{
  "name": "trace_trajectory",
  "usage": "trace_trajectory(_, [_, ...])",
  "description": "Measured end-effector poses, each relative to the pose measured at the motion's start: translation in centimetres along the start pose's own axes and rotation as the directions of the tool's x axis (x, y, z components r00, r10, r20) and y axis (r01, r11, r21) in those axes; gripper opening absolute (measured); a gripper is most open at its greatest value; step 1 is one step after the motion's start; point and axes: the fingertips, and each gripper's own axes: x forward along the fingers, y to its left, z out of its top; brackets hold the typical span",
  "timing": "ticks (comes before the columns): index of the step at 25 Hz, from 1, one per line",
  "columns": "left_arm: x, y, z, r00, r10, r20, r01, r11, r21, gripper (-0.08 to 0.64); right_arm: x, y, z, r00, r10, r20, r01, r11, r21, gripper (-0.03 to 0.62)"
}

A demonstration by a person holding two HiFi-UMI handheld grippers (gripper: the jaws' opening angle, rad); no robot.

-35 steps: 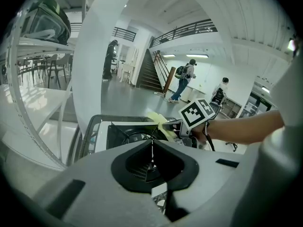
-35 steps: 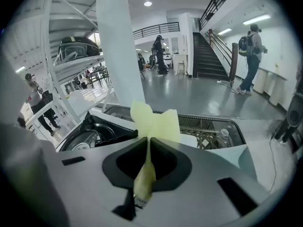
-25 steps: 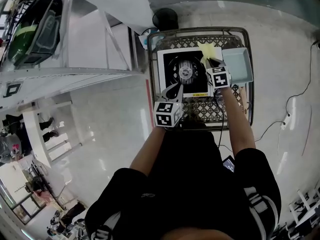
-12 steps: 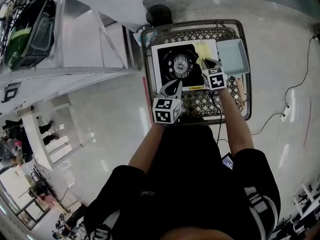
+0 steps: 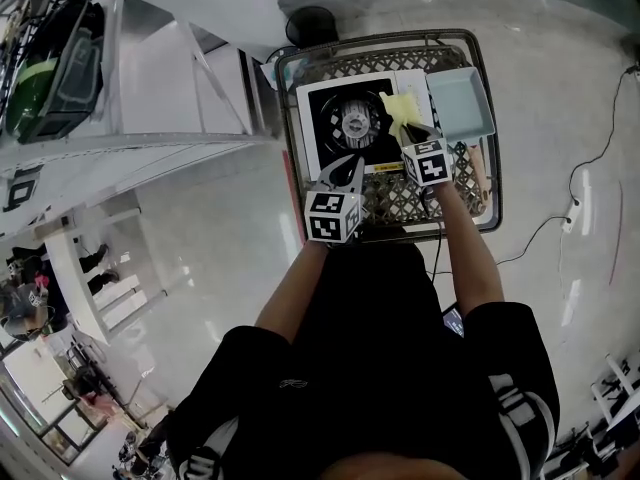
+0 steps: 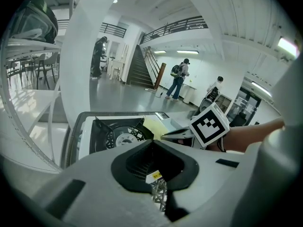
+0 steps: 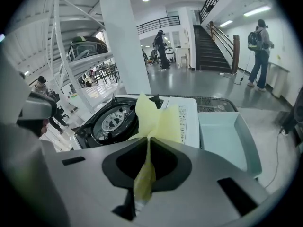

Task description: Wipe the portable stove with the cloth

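The portable stove (image 5: 345,118), white with a black burner well, sits on a wire mesh cart (image 5: 395,203). My right gripper (image 5: 413,134) is shut on the yellow cloth (image 5: 400,111), which lies over the stove's right side beside the burner. In the right gripper view the cloth (image 7: 158,119) fans out from the right gripper (image 7: 144,183) onto the stove (image 7: 111,122). My left gripper (image 5: 350,163) hovers over the stove's near edge, shut and holding nothing. The left gripper view shows the left gripper (image 6: 160,193) above the mesh, with the stove (image 6: 118,136) ahead.
A pale blue tray (image 5: 460,103) stands right of the stove on the cart, seen also as the tray (image 7: 225,138). White shelving (image 5: 150,98) rises at the left. People stand far off near a staircase (image 7: 210,48). A cable (image 5: 590,183) trails on the floor at right.
My right gripper has dragged the cloth from the stove's far right corner toward me along its right side. The left gripper has barely shifted.
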Motion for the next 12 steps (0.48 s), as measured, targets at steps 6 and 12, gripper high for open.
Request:
trace_trajectory(6, [0.3, -0.3, -0.4, 1.000, -0.010, -0.012, 0.010, 1.000, 0.007, 0.021, -1.0, 0.6, -1.5, 1.000, 0.016, 0.006, -0.016, 1.000, 0.016, 0.021])
trace_trajectory(12, [0.6, -0.7, -0.4, 1.000, -0.017, -0.020, 0.018, 1.000, 0.017, 0.021, -2.3, 1.3, -3.2, 1.000, 0.021, 0.014, -0.021, 1.000, 0.007, 0.021])
